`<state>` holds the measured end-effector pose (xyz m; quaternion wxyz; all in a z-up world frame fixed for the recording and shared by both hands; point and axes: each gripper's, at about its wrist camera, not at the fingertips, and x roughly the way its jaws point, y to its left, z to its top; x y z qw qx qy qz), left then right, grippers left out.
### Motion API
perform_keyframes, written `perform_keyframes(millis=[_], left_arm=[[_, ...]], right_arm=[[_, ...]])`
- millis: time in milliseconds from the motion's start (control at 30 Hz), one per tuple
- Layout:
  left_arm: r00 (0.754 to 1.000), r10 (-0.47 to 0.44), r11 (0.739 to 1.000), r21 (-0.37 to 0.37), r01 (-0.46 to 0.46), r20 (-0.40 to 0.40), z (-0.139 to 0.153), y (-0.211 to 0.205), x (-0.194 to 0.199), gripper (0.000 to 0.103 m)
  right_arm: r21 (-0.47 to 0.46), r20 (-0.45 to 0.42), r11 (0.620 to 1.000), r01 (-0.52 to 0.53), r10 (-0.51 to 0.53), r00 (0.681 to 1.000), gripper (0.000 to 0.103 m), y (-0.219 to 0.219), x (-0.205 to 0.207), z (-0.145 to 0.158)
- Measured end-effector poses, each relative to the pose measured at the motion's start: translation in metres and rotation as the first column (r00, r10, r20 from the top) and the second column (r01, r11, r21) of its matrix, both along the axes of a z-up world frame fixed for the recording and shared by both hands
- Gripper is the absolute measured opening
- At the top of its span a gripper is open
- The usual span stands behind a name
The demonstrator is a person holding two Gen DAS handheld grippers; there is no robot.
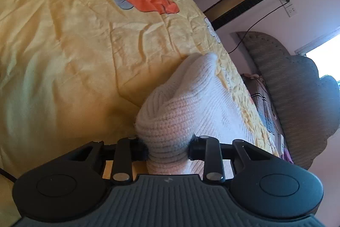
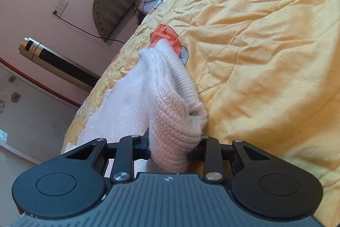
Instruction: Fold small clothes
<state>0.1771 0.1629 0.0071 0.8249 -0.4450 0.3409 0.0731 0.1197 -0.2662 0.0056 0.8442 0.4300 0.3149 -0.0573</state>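
Yellow quilt [image 1: 63,52] with orange carrot prints is covering the bed, and a white knit garment [image 1: 191,95] is lying bunched on it near the edge toward the headboard [image 1: 297,88]. Left gripper [image 1: 167,148] is pinching one thick knit fold, right gripper [image 2: 173,149] is pinching another, both clamped on fabric. Garment is stretching straight forward from each gripper along its fingers, so the coming fold likely depends on lifting both ends evenly.
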Motion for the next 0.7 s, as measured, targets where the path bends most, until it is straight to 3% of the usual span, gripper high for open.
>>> perform_keyframes(millis=[200,367,467,567,700], left_arm=[[0.995,-0.079,0.997,0.0,0.079,0.059,0.041,-0.001,-0.011,0.028],[0.988,-0.127,0.991,-0.02,0.129,0.084,0.06,0.006,-0.051,0.028],[0.989,-0.136,0.989,-0.052,0.139,0.05,0.057,0.023,-0.092,0.028],[0.991,-0.137,0.99,-0.035,0.137,-0.008,0.043,0.036,-0.134,0.028],[0.988,-0.119,0.992,-0.058,0.114,-0.096,0.014,0.046,-0.167,0.029]], right_arm=[[0.064,0.054,0.997,-0.033,0.03,0.998,0.024,-0.009,-0.006,0.028],[0.056,0.097,0.995,-0.082,0.076,0.992,0.022,-0.007,-0.027,0.054],[0.085,0.103,0.992,-0.099,0.09,0.991,0.022,-0.009,-0.059,0.058],[0.137,0.091,0.984,-0.11,0.098,0.991,0.022,-0.011,-0.102,0.053],[0.174,0.022,0.98,-0.099,0.097,0.995,0.022,-0.009,-0.157,0.031]])
